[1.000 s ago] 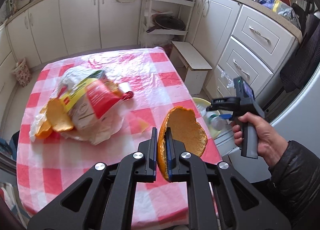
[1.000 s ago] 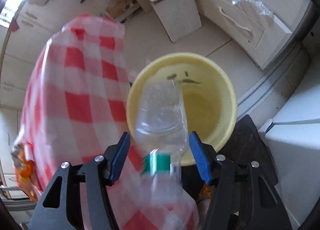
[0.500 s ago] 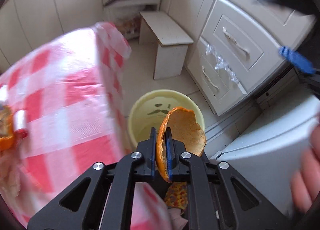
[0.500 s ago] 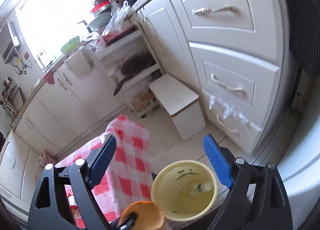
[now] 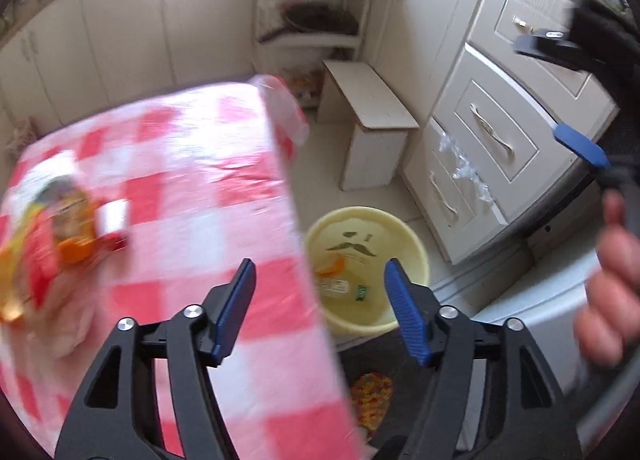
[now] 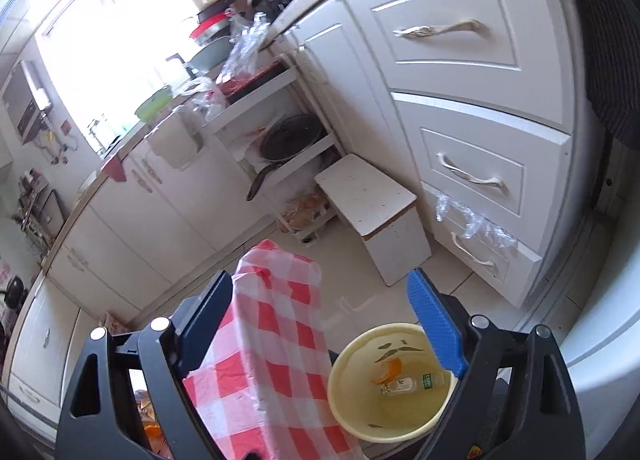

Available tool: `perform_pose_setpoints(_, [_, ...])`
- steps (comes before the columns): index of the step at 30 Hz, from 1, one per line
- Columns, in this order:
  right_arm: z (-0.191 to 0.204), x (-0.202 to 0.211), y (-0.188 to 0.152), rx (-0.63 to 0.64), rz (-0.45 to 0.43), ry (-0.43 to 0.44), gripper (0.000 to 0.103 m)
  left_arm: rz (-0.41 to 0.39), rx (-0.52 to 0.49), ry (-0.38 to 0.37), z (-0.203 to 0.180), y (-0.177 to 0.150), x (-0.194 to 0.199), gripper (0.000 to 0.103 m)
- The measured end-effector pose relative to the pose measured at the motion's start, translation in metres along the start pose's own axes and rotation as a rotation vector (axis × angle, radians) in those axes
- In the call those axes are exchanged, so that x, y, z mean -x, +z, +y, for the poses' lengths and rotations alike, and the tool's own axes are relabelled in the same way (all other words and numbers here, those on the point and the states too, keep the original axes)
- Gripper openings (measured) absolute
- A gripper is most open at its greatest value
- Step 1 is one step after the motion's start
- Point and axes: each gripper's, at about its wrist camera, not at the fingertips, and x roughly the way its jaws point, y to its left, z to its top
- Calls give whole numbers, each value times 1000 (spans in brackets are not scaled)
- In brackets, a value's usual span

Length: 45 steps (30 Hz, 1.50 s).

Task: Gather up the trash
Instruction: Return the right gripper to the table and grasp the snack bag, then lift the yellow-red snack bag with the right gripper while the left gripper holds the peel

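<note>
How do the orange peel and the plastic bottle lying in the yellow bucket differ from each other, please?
The orange peel is opaque and bright orange; the plastic bottle is clear, with a green cap and a pale label. The peel is a small curved scrap, while the bottle is longer and lies on its side. The peel sits nearer the bucket's moustache print than the bottle does. Both lie at the bottom of the yellow bucket, held by neither gripper.
</note>
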Motion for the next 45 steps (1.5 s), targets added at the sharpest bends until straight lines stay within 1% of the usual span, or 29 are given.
perform_pose_setpoints(1, [7, 0, -3, 18, 2, 9, 85, -24, 10, 25, 15, -14, 17, 72])
perform_pose_setpoints(3, [24, -1, -11, 55, 12, 28, 85, -46, 40, 60, 44, -39, 41, 74])
perform_pose_setpoints(4, [30, -1, -15, 70, 18, 34, 85, -48, 58, 83, 61, -51, 51, 75])
perform_pose_setpoints(5, [38, -2, -20, 87, 27, 45, 85, -40, 92, 121, 86, -69, 63, 75])
perform_pose_setpoints(6, [44, -2, -24, 100, 34, 56, 85, -33, 125, 143, 105, -80, 69, 75])
perform_pose_setpoints(7, [52, -2, -30, 116, 48, 74, 85, -22, 174, 166, 129, -92, 77, 75])
perform_pose_setpoints(9, [67, -3, -42, 149, 80, 110, 85, -15, 268, 210, 172, -106, 89, 75])
perform_pose_setpoints(10, [75, -5, -48, 166, 95, 123, 85, -20, 304, 227, 187, -110, 94, 74])
perform_pose_setpoints(11, [83, -6, -56, 191, 111, 135, 85, -35, 350, 255, 209, -115, 104, 74])
perform_pose_setpoints(13, [99, -11, -69, 243, 140, 154, 85, -62, 400, 287, 236, -119, 120, 74])
perform_pose_setpoints(14, [109, -14, -78, 276, 158, 165, 85, -75, 413, 301, 247, -119, 127, 74])
perform_pose_setpoints(17, [135, -23, -102, 363, 223, 211, 85, -102, 412, 319, 262, -113, 134, 74])
perform_pose_setpoints(19, [150, -28, -118, 412, 262, 235, 85, -108, 395, 314, 262, -112, 133, 74])
perform_pose_setpoints(21, [164, -33, -130, 453, 298, 265, 85, -107, 354, 310, 261, -101, 124, 75])
perform_pose_setpoints(23, [178, -37, -143, 480, 334, 303, 85, -113, 312, 325, 258, -90, 117, 75])
perform_pose_setpoints(25, [191, -42, -153, 492, 369, 333, 85, -115, 302, 330, 267, -74, 105, 75])
perform_pose_setpoints(28, [207, -51, -170, 498, 425, 365, 85, -94, 298, 341, 283, -54, 83, 75])
perform_pose_setpoints(30, [214, -60, -181, 503, 469, 368, 83, -80, 301, 342, 293, -43, 71, 75])
perform_pose_setpoints(31, [217, -64, -186, 505, 494, 370, 79, -73, 298, 338, 296, -36, 62, 75])
perform_pose_setpoints(33, [221, -71, -194, 505, 542, 379, 75, -63, 266, 336, 297, -27, 50, 75])
perform_pose_setpoints(34, [222, -73, -197, 505, 558, 386, 70, -54, 241, 331, 296, -23, 44, 73])
perform_pose_setpoints(35, [223, -75, -201, 511, 580, 396, 62, -48, 224, 319, 295, -21, 40, 61])
perform_pose_setpoints(36, [225, -77, -203, 515, 595, 402, 59, -35, 210, 299, 293, -20, 35, 52])
perform_pose_setpoints(37, [226, -78, -205, 522, 608, 412, 50, -17, 201, 272, 291, -19, 30, 31])
perform_pose_setpoints(38, [227, -79, -207, 527, 620, 428, 36, 3, 193, 243, 289, -20, 26, 13])
perform_pose_setpoints(40, [230, -77, -207, 544, 614, 433, 24, 4, 180, 228, 283, -24, 27, 7])
perform_pose_setpoints(41, [230, -74, -205, 551, 607, 440, 18, -4, 179, 225, 280, -27, 31, 7])
perform_pose_setpoints(42, [230, -71, -203, 555, 608, 453, 14, -10, 182, 218, 279, -29, 36, 7])
perform_pose_setpoints(45, [228, -55, -196, 566, 588, 491, 11, -30, 204, 188, 276, -39, 58, 6])
